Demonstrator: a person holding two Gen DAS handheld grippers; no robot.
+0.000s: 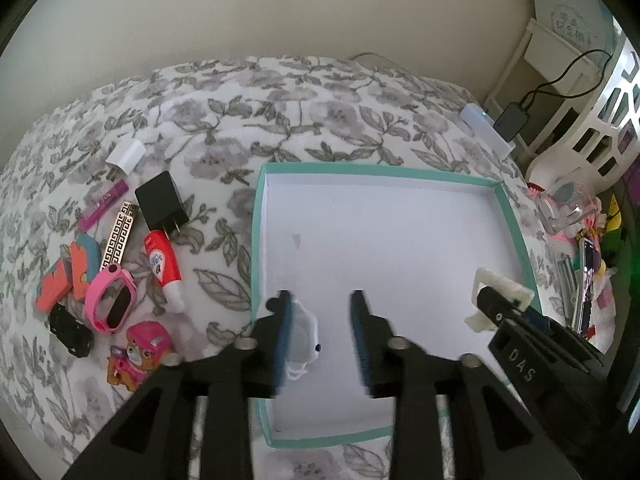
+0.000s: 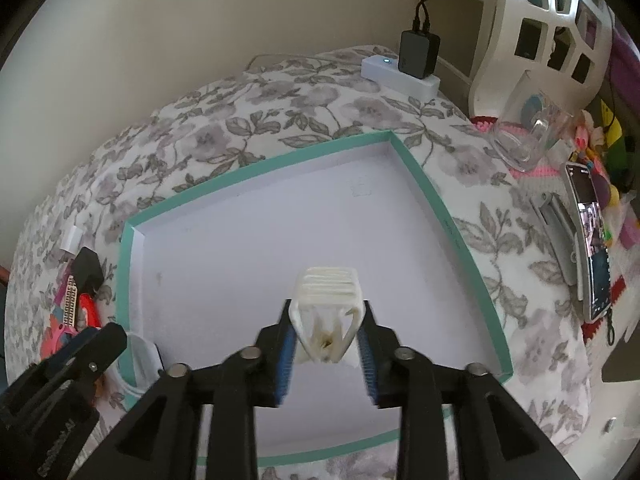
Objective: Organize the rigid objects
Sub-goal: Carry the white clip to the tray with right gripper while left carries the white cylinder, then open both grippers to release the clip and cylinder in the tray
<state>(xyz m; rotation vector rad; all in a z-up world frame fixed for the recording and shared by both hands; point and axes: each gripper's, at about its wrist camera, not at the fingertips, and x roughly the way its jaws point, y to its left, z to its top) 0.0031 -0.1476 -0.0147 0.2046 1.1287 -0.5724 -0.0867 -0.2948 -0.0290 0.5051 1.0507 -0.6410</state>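
Note:
A shallow teal-rimmed box (image 1: pixel 516 216) with a white floor lies on the floral bedspread; it also shows in the right wrist view (image 2: pixel 416 168). My left gripper (image 1: pixel 320 322) hangs open over the box's left front; a pale blue watch (image 1: pixel 306 332) lies against its left finger, not pinched. My right gripper (image 2: pixel 326 334) is shut on a cream ribbed plastic clip (image 2: pixel 326 294), held just above the box floor; the clip shows in the left wrist view (image 1: pixel 496 294) too. Left of the box lie a pink watch (image 1: pixel 112 300), a red tube (image 1: pixel 164 264), a black charger (image 1: pixel 162 200) and a pink pup toy (image 1: pixel 138 354).
A white power strip (image 2: pixel 400 74) with a black adapter sits at the bed's far corner. A glass cup (image 2: pixel 528 136), a phone (image 2: pixel 592 240) and small clutter lie at the right. A white basket (image 2: pixel 552 28) stands behind. A white plug (image 1: pixel 126 156) lies far left.

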